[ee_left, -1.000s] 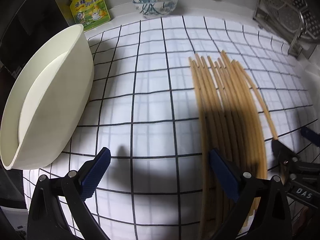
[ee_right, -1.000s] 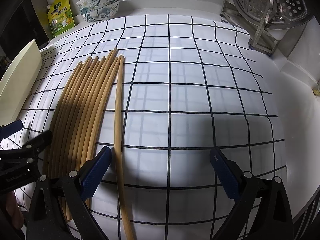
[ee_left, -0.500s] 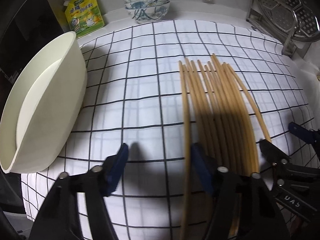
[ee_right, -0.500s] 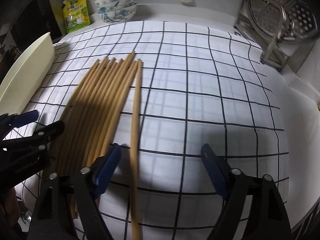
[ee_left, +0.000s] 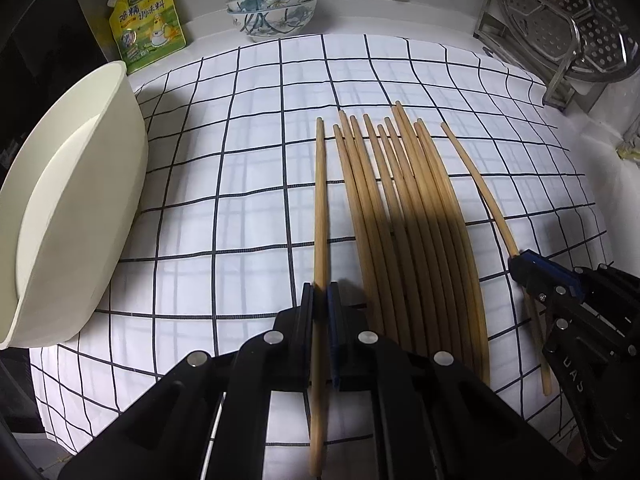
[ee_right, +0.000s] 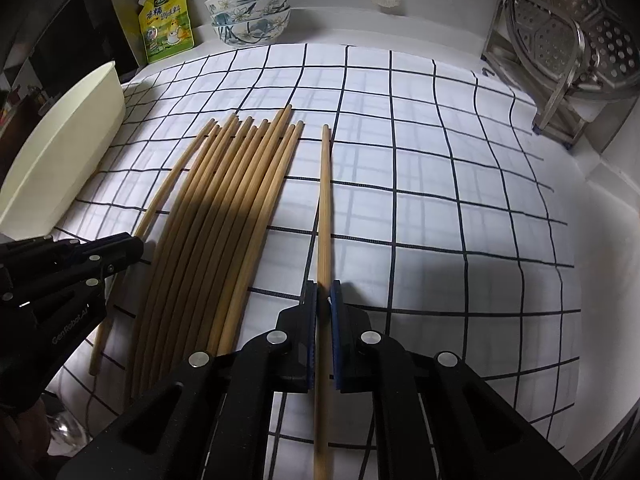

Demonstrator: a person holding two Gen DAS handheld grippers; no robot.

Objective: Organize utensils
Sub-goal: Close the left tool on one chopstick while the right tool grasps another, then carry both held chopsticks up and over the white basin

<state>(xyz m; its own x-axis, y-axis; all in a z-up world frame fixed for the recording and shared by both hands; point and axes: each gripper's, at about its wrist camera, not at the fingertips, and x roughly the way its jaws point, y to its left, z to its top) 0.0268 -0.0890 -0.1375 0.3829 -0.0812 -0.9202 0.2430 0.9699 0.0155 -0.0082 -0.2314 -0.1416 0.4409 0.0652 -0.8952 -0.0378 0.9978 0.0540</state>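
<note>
Several wooden chopsticks [ee_left: 404, 220] lie side by side on a white checked cloth [ee_left: 240, 208]. In the left wrist view, my left gripper [ee_left: 320, 291] is shut on the leftmost chopstick [ee_left: 320, 200], which sits slightly apart from the bundle. My right gripper [ee_left: 517, 261] shows at the right edge, clamped on the rightmost chopstick [ee_left: 476, 184]. In the right wrist view, my right gripper [ee_right: 323, 287] pinches that same chopstick [ee_right: 325, 200], with the bundle [ee_right: 240, 208] to its left. My left gripper [ee_right: 136, 243] holds the far-left stick [ee_right: 168, 188].
A large cream basin [ee_left: 72, 208] stands tilted at the cloth's left edge. Stacked patterned bowls [ee_left: 272, 8] and a yellow pouch [ee_left: 148, 20] sit at the back. A metal rack with perforated trays [ee_left: 568, 28] fills the back right corner. Bare counter [ee_right: 600, 240] lies right of the cloth.
Both grippers went from wide open to shut, each closing on an outer chopstick. The two gripped chopsticks now sit a little apart from the bundle.
</note>
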